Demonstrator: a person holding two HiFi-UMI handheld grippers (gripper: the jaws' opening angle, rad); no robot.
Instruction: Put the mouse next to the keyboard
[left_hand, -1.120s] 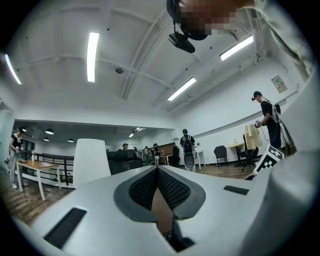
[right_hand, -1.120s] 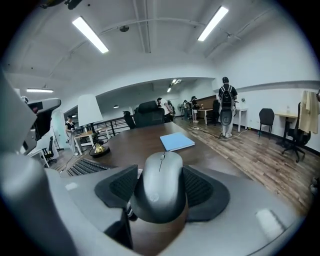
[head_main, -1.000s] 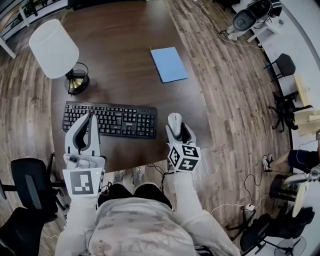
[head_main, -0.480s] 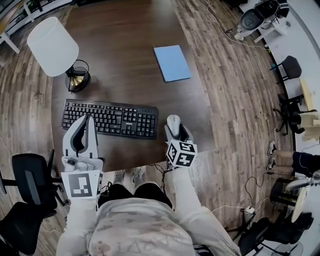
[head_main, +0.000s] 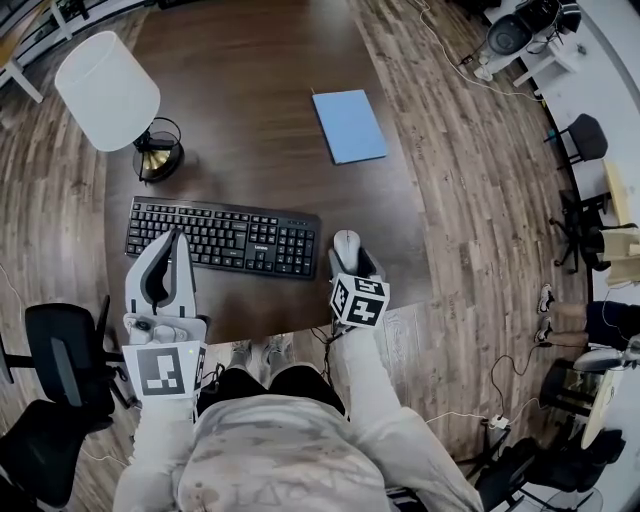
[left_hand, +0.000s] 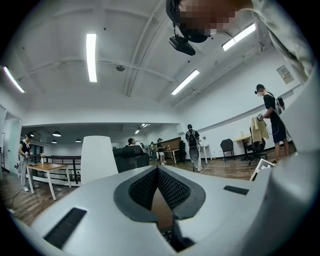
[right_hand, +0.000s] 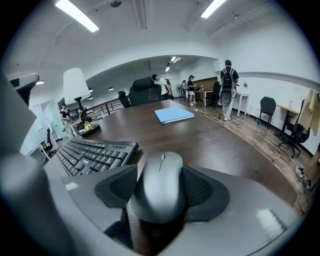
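- Head view, lower centre of the frame: right gripper (head_main: 352, 264) clamped on the grey mouse (head_main: 346, 243), one jaw against each side.
- Mouse down by the near edge of the dark wooden surface (head_main: 250, 120), just beside the right end of the black keyboard (head_main: 222, 238), a narrow gap between the two.
- Lower left of the same frame: left gripper (head_main: 179, 236) with jaws pressed together, nothing held, tips over the keyboard's left part.
- Upper left: white-shaded lamp (head_main: 108, 95); upper centre: blue folder (head_main: 349, 125) flat on the surface, well apart from the keyboard.
- Left gripper view, centre bottom: left gripper (left_hand: 158, 172) aimed up into the room, ribbed pads (left_hand: 145, 189) meeting at the tips, only a sliver of surface visible lower down between them.
- Left of centre: lamp shade (left_hand: 98, 157).
- Right gripper view, lower centre: right gripper (right_hand: 161, 194) closed on the mouse (right_hand: 161, 175), dark pads (right_hand: 200, 189) hugging both flanks.
- Left of the mouse: keyboard (right_hand: 92, 152) corner close by; farther up the frame, blue folder (right_hand: 174, 114) and lamp (right_hand: 76, 86).
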